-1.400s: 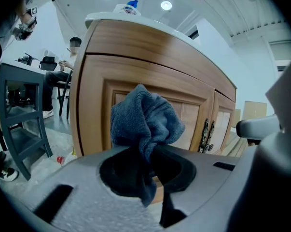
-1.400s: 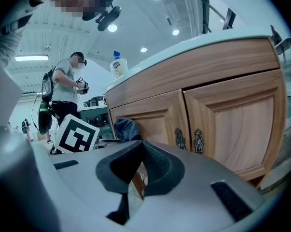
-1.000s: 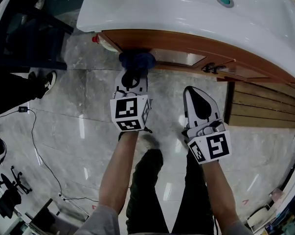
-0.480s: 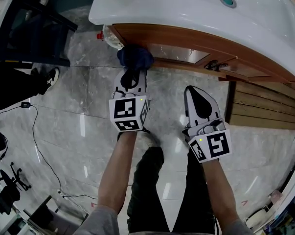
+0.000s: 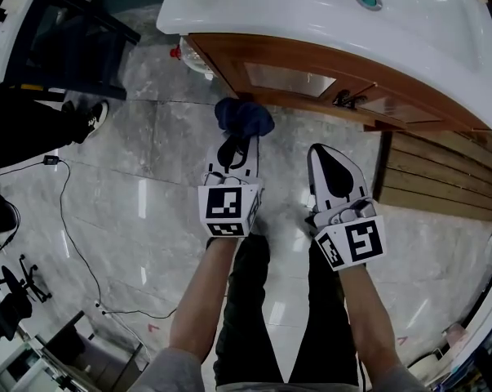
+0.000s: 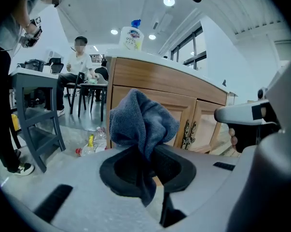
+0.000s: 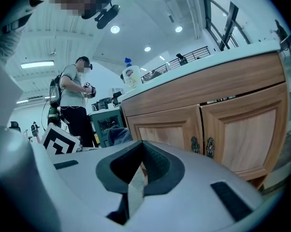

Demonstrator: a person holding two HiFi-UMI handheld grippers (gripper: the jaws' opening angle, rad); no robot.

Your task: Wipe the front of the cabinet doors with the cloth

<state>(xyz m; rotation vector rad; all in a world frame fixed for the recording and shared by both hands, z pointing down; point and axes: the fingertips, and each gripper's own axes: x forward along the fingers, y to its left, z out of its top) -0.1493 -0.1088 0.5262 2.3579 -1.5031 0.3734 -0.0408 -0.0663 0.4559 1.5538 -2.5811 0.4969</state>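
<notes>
The left gripper (image 5: 236,147) now sits further back from the cabinet, closer to the person's legs (image 5: 246,300) and more to the right than a second ago. Its cloth (image 5: 244,114), earlier bunched up against the left door (image 5: 285,79) just under the counter edge, is now lower and over the floor (image 5: 148,178). More of the door's panel shows above it.

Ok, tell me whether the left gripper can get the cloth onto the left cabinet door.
Probably yes: the left gripper holds the cloth a little short of the door, with nothing between them.
</notes>
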